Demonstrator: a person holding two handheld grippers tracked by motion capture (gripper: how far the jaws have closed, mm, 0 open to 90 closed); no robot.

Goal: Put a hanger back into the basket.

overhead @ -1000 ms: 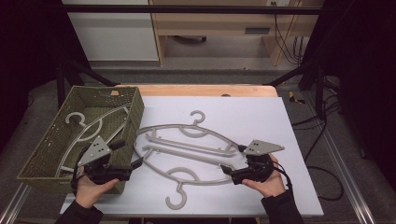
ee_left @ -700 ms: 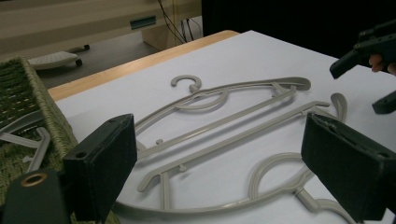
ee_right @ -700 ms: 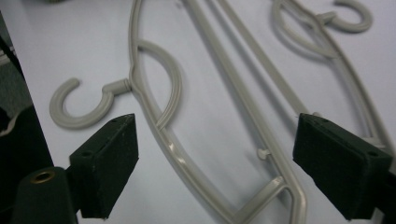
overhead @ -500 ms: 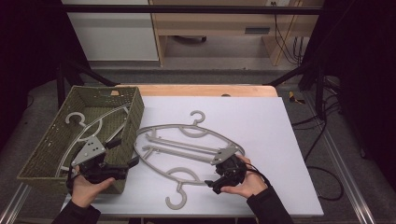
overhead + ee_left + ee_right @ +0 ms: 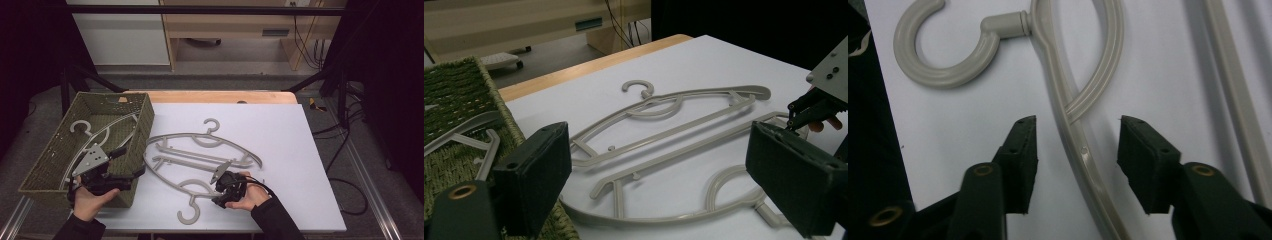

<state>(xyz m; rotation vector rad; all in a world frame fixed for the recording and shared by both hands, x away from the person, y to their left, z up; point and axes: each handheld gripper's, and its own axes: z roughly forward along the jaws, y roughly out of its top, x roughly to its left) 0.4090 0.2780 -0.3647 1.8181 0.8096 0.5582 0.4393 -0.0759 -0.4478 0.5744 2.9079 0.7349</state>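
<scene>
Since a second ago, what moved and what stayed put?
The right gripper slid left along the table's near edge and tipped down, its open jaws now straddling the near hanger, not gripping. The left gripper barely shifted by the basket. Hangers and basket stayed put.

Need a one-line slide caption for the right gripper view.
Right gripper, jaws open, straddling the near hanger arm just below its hook, on the white table.

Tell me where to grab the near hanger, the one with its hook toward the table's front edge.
Grip the near hanger on its thin shoulder bar just past the hook, from above. It lies flat, and the right gripper already has its open fingers on either side of that bar.
</scene>
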